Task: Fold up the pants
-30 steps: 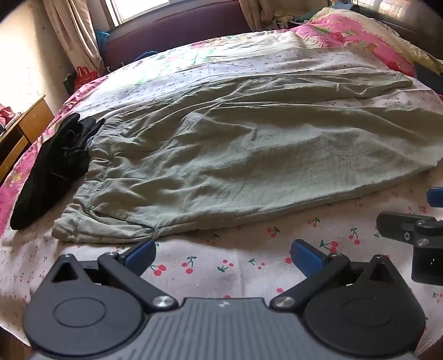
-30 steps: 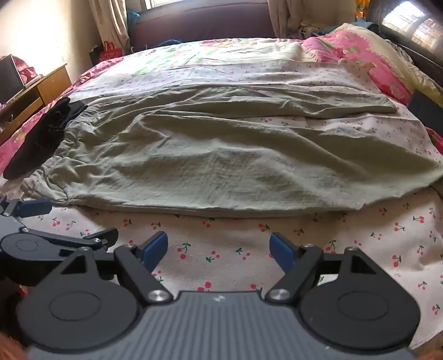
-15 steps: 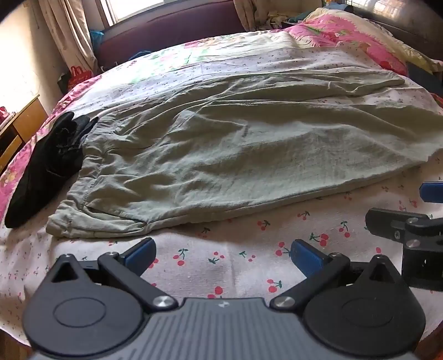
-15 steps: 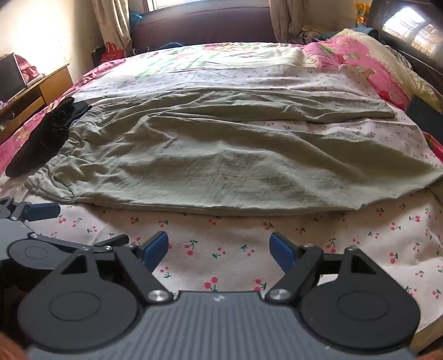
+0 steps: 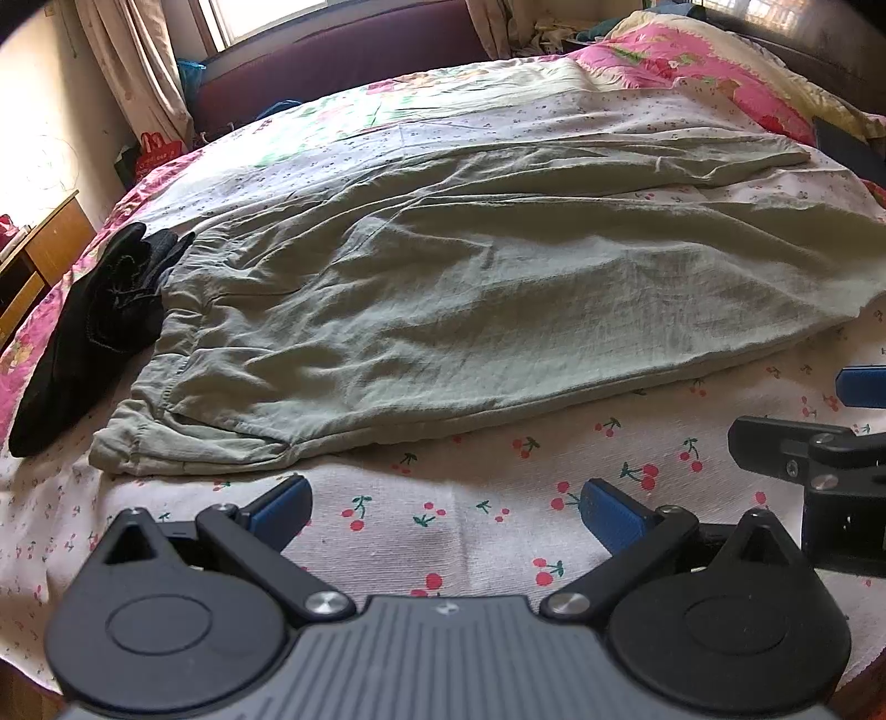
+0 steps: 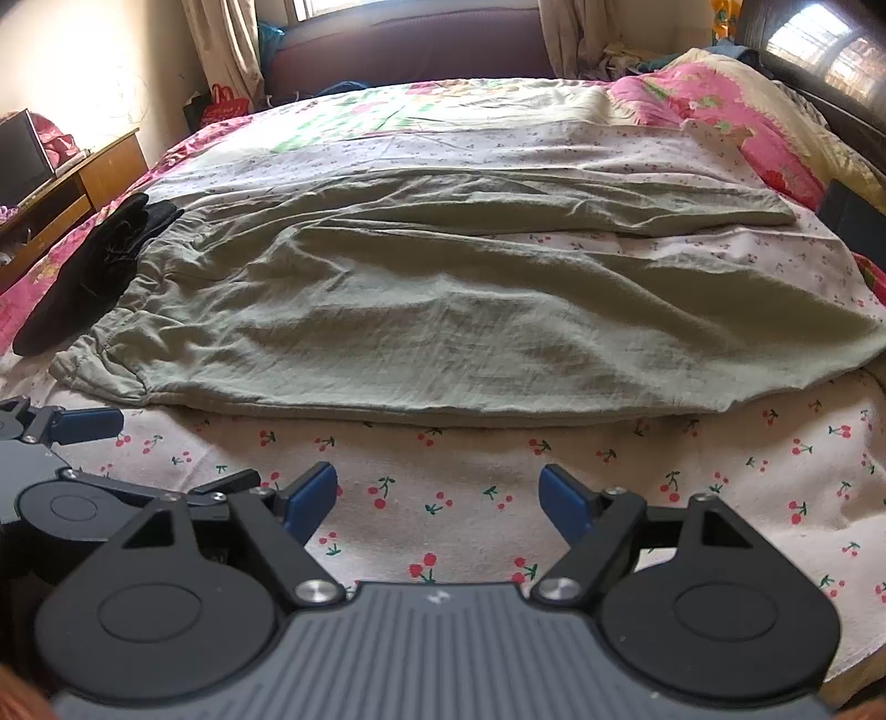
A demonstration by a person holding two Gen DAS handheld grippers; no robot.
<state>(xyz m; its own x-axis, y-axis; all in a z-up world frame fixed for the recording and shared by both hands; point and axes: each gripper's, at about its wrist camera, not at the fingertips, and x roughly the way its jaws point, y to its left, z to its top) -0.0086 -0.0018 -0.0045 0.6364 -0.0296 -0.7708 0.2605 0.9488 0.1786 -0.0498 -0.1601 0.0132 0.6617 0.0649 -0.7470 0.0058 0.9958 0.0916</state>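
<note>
Nearest the left wrist camera, the left gripper hovers over the cherry-print sheet with its blue-padded fingers spread wide and nothing between them; the right gripper's black frame pokes in at about 3 o'clock of that view. In the right wrist view the right gripper likewise hangs above the sheet with its blue fingertips set well apart and empty, while the left gripper's arm and one blue pad show at 9 o'clock. Just beyond both pairs of fingers, toward 12 o'clock, the pants lie spread flat on the sheet, pale sage green and wrinkled, not touched by either gripper. The gathered waistband sits at about 9 o'clock, bunched at its near corner, and the legs run toward 3 o'clock, the near leg broad and the far leg narrower, ending near 2 o'clock with a strip of sheet showing between the two leg ends. Touching the waistband at 9 to 10 o'clock lies a black garment, crumpled and long. Farther off at 1 o'clock is a pink floral quilt, at 9 o'clock a wooden side table, and at 12 o'clock a dark purple sofa beneath a window with curtains.
</note>
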